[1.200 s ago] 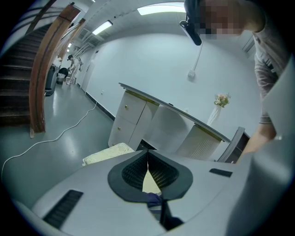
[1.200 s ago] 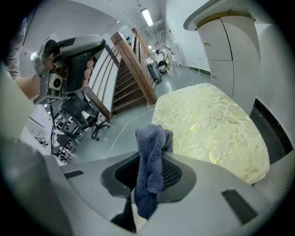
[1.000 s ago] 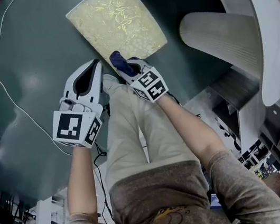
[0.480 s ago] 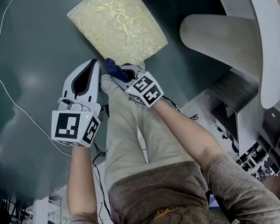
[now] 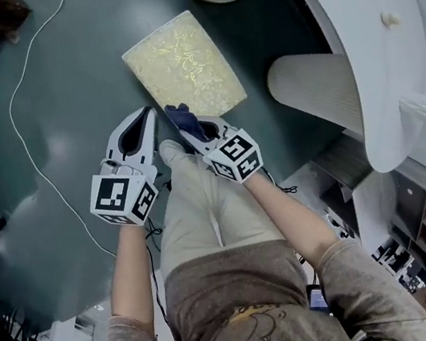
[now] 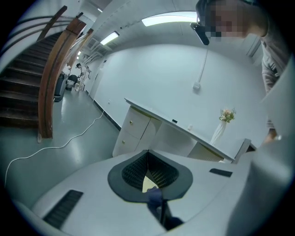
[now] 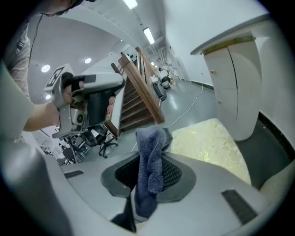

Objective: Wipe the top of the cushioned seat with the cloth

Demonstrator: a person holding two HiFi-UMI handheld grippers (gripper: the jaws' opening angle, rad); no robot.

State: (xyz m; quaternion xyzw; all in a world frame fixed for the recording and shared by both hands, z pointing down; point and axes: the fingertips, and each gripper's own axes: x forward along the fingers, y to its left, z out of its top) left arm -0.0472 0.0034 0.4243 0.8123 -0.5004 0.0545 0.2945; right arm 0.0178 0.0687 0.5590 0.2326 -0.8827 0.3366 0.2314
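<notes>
My right gripper (image 5: 187, 123) has its jaws clamped on the blue cloth (image 7: 150, 169). The cloth stands up in a bunched fold from between the jaws and hangs down over the black pads. My left gripper (image 5: 147, 118) is just beside it. Its jaws are together at the tips with nothing pinched between them. Through the dark opening behind those tips I can see only a sliver of yellow and a bit of blue. The cushioned seat (image 5: 182, 63) sits on the dark green floor (image 5: 62, 102), and its pale yellow top with a leafy pattern faces up. From my head view both grippers point at its near edge, the cloth end closest to the near corner. I cannot tell whether the cloth touches the cushion; in the right gripper view the yellow top lies beyond the cloth and to its right. A white desk (image 5: 370, 40) curves along the far right of the seat. A thin white cable (image 5: 44, 175) snakes over the floor well to the left. The right gripper view also shows a wooden staircase (image 7: 143, 94) in the background.
</notes>
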